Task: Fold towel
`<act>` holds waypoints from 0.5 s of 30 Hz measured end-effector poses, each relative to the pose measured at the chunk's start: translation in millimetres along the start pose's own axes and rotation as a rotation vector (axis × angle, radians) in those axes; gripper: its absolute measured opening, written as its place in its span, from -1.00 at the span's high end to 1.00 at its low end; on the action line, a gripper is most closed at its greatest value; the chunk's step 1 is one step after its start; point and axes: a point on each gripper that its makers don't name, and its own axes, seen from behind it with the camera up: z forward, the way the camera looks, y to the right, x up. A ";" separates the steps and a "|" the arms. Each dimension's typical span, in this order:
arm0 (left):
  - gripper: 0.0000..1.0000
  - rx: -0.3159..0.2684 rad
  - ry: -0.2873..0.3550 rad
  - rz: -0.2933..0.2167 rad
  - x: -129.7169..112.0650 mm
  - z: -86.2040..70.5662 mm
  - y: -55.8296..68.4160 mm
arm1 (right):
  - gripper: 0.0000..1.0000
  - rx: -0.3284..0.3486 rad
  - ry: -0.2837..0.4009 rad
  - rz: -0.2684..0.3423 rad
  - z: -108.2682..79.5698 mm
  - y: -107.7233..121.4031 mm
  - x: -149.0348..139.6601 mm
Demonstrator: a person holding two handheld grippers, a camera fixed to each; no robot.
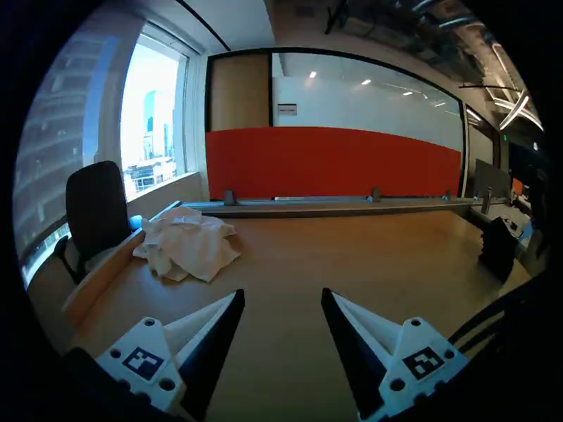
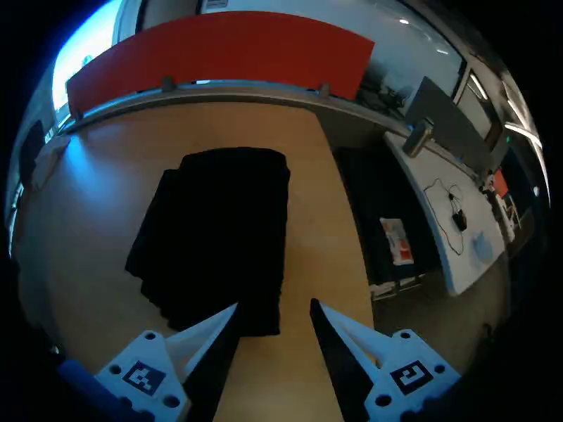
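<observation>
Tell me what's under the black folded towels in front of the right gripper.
The black folded towels lie flat on the wooden table. Anything beneath them or between their layers is covered and cannot be seen.

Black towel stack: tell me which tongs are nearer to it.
Right. The right tongs hover over the near edge of the black towel stack; the left tongs point across the table, with the stack far off to their right.

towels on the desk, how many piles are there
2. A crumpled white pile lies on the desk by the window; a folded black stack lies just ahead of the right claw. How many towels each holds is unclear.
</observation>
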 end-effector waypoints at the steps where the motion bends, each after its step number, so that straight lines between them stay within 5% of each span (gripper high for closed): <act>1: -0.60 0.000 0.001 0.000 0.3 0.0 0.0 | -0.48 0.000 0.002 -0.002 -0.6 -0.6 -0.3; 5: -0.60 -0.001 0.003 0.001 1.3 0.1 -0.6 | -0.96 -0.002 0.017 -0.006 -3.4 -3.0 0.7; 15: -0.60 0.002 0.003 -0.001 1.1 -1.0 -4.5 | -0.98 -0.009 0.074 0.005 -12.3 -11.6 9.8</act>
